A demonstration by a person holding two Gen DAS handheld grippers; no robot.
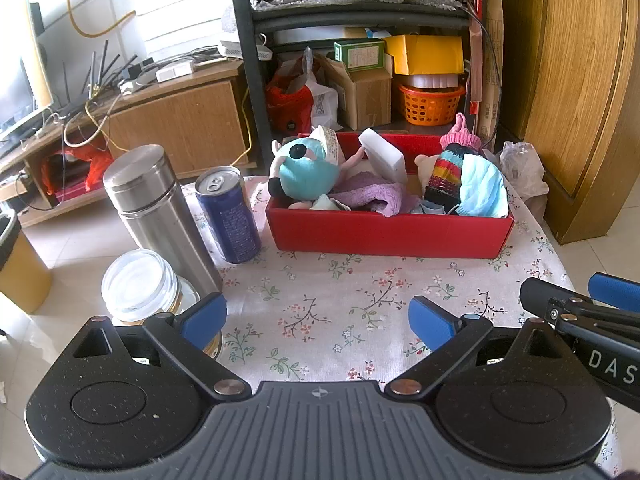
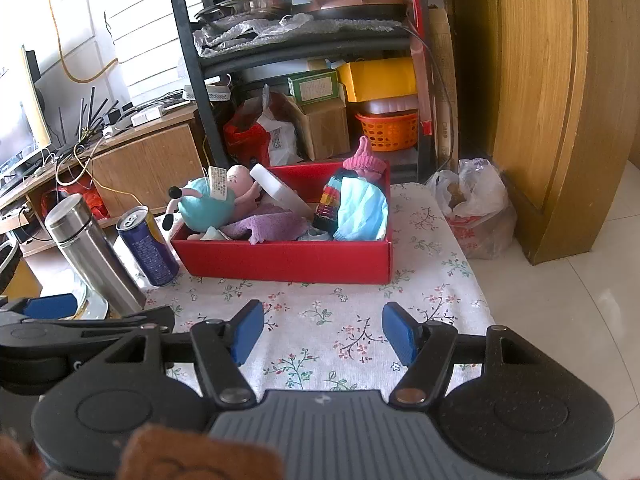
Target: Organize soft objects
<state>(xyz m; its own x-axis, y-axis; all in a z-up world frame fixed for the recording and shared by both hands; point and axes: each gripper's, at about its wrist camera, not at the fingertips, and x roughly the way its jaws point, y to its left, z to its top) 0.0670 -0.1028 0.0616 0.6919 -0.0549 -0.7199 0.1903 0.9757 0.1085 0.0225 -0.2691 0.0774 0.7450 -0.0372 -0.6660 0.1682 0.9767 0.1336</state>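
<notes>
1. Soft objects all sit in the red box [image 1: 390, 232] at 12 o'clock on the floral surface [image 1: 320, 300]: a teal plush [image 1: 306, 170], a purple cloth [image 1: 372, 196], a white sponge [image 1: 384, 156], a striped doll [image 1: 446, 176] and a blue mask [image 1: 482, 192]. Nothing soft seems left outside, so the job looks near done.
2. Left gripper [image 1: 318, 314] has its fingers spread wide and holds nothing; right gripper [image 2: 322, 330] likewise gapes empty. Both hover well short of the box.
3. Hard things crowd 10 o'clock: a steel flask [image 1: 156, 208], a blue can [image 1: 228, 216] and a glass jar [image 1: 140, 284]. A careless left sweep could topple them.
4. Sponge and mask ride high over the rim; a nudge to the box could spill them.
5. Grippers lie close together, so crossing reaches might collide.
</notes>
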